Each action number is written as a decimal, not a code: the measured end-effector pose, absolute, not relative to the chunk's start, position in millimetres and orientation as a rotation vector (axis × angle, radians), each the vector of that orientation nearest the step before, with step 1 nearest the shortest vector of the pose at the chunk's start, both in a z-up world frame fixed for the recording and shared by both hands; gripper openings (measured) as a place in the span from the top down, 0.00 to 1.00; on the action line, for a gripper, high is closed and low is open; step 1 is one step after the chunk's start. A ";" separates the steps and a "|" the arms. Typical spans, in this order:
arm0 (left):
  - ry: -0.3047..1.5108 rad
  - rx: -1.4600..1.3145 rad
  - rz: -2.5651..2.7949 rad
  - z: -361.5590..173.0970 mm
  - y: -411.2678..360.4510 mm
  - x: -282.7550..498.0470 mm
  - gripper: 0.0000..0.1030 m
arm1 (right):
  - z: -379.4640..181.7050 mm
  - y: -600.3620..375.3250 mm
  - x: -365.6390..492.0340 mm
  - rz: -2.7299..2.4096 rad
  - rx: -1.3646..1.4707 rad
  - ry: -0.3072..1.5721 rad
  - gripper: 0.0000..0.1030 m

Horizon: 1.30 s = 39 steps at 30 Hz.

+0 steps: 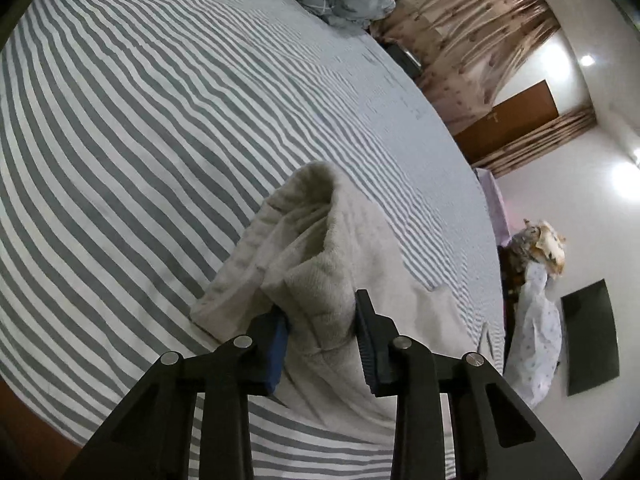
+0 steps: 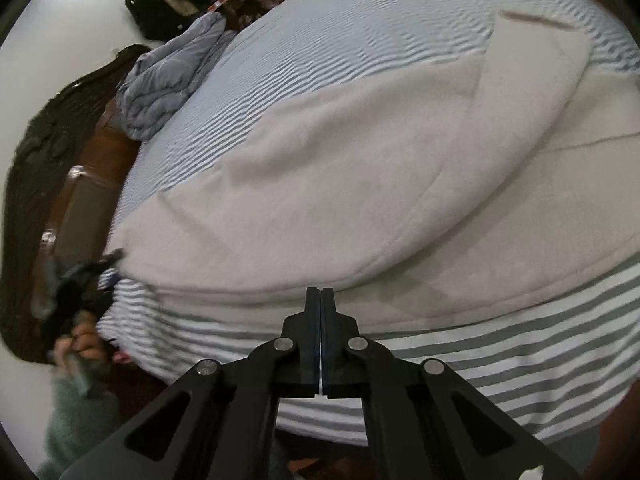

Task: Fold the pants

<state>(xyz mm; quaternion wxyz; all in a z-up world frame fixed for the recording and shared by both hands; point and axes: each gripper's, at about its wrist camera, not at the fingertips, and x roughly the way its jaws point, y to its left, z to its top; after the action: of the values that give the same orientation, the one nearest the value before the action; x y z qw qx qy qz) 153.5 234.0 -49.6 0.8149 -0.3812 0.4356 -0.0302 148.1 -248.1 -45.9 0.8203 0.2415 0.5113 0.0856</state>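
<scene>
While the pants (image 2: 340, 184) lay spread flat on the striped bedsheet (image 1: 160, 120), the left gripper (image 1: 322, 320) had its jaws partway apart with a bunched cuff end of the cream fabric between them, lifted off the sheet. The cloth touched both pads, though whether it was truly pinched was hard to tell, since the fold hid the inner faces. Beyond those fingertips the fabric rose in a rolled hump; to the right it trailed down toward the bed edge and was cut off behind the gripper frame.

The right gripper (image 2: 321, 300) had its jaws pressed together with nothing between them, hovering just short of the near hem of the pants. Ahead of it lay the stacked legs, one layer over another; the far right part ran out of frame. Far left of that gripper, the other tool and the person's hand (image 2: 86, 344) showed blurred, holding the pants' corner, probably. A rumpled blue quilt (image 2: 172, 76) sat ahead-left at the bed's far end, details smeared.
</scene>
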 end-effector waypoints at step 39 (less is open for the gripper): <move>1.002 -0.717 -0.041 -82.1 237.2 148.8 0.68 | -102.3 -278.4 149.3 -0.095 0.599 1.158 0.89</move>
<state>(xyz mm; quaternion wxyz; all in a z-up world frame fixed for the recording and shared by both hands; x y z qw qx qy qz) 148.8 237.2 -82.1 0.8159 -0.3361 0.4700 -0.0190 149.3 -278.4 -102.3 0.7937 0.2787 0.5388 -0.0442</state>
